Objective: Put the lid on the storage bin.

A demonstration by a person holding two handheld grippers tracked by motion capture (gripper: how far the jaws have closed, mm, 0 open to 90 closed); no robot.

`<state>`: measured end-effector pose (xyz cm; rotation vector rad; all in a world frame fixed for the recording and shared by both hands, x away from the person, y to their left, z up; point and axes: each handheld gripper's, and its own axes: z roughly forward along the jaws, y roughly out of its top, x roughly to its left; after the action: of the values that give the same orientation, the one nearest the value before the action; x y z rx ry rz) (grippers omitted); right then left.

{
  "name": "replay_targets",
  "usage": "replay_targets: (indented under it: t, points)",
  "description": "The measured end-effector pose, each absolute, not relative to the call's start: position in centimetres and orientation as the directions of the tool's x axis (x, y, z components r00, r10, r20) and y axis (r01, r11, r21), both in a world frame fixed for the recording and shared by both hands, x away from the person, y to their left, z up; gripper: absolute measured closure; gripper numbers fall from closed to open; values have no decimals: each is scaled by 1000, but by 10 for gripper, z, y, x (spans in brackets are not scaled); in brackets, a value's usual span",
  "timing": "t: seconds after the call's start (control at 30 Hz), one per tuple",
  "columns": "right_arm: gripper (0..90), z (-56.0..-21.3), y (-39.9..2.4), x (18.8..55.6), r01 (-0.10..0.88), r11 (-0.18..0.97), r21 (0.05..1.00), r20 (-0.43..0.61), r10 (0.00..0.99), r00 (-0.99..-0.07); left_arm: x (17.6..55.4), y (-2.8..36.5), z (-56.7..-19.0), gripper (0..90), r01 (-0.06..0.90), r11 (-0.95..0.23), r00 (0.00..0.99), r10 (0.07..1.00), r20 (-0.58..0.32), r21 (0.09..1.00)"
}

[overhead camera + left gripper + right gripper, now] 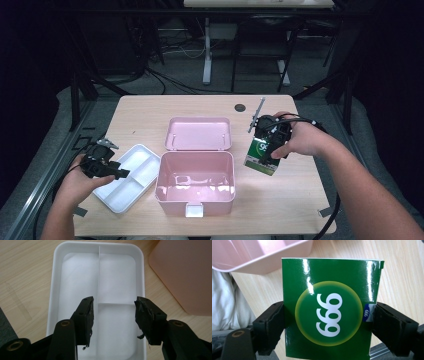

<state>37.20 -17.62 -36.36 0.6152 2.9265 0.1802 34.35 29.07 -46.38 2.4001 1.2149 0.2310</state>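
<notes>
In the high view, the right gripper (270,145) holds a green box (261,157) above the tabletop (300,200), just right of the open pink case (195,192); the box hangs tilted, its long axis running from the gripper down toward the person. The left gripper (117,172) hovers over the white tray (117,202), which lies left of the case. In the left gripper view, the fingers (86,315) stand apart with nothing between them, above the tray's dividers, the case's wall at the right edge. In the right gripper view, the fingers (270,326) clamp the box by its two narrow sides, its face toward the camera and the printed "999" upside down, so the box's top likely points toward the gripper and its far end toward the case rim (262,267). The grip sits low on a glossy carton, so I judge it could pivot or slip if swung quickly, and its far corner could catch the case's wall if lowered without clearing it.
</notes>
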Motion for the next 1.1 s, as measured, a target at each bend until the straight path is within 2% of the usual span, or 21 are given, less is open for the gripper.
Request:
replay_targets:
  t: [0.63, 1.1]
  points:
    - [157, -348, -118, 355, 203, 966, 160, -105, 222, -969, 344, 290, -464, 492, 724, -521, 602, 797, -46, 452]
    - [157, -352, -82, 350, 125, 980, 153, -87, 139, -986, 344, 289, -466, 492, 723, -526, 606, 794, -47, 449]
